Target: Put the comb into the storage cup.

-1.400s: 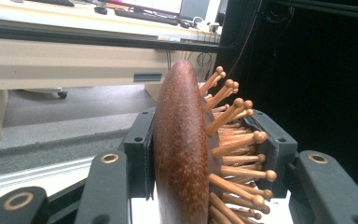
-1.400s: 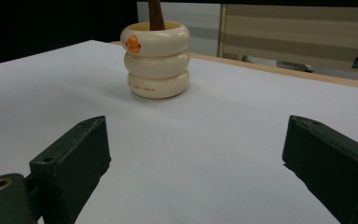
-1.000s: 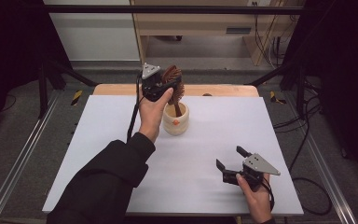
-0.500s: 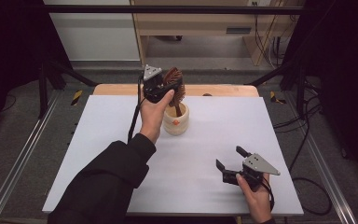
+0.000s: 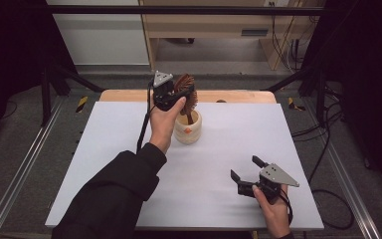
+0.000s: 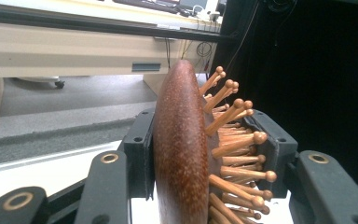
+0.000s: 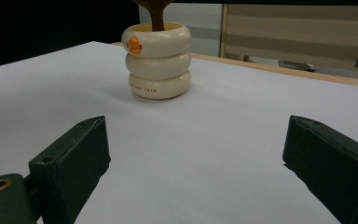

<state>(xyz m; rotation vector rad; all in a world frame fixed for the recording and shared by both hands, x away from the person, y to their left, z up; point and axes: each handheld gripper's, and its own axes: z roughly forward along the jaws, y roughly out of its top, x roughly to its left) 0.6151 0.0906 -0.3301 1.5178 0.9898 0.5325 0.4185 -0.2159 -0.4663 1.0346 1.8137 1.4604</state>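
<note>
Left gripper view: left gripper (image 6: 200, 158) clamps the brush (image 6: 182, 149) by its head, handle down in the cup (image 5: 188, 130); right gripper (image 5: 245, 175) waits, jaws wide.

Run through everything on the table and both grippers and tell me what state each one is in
Left gripper: shut on the hairbrush head.
Hairbrush: upright, handle down inside the cup, wooden pins pointing sideways.
Cup: upright on the table, brush handle in it.
Right gripper: open, nothing between its jaws, low over the table.
Table: white top.
</note>
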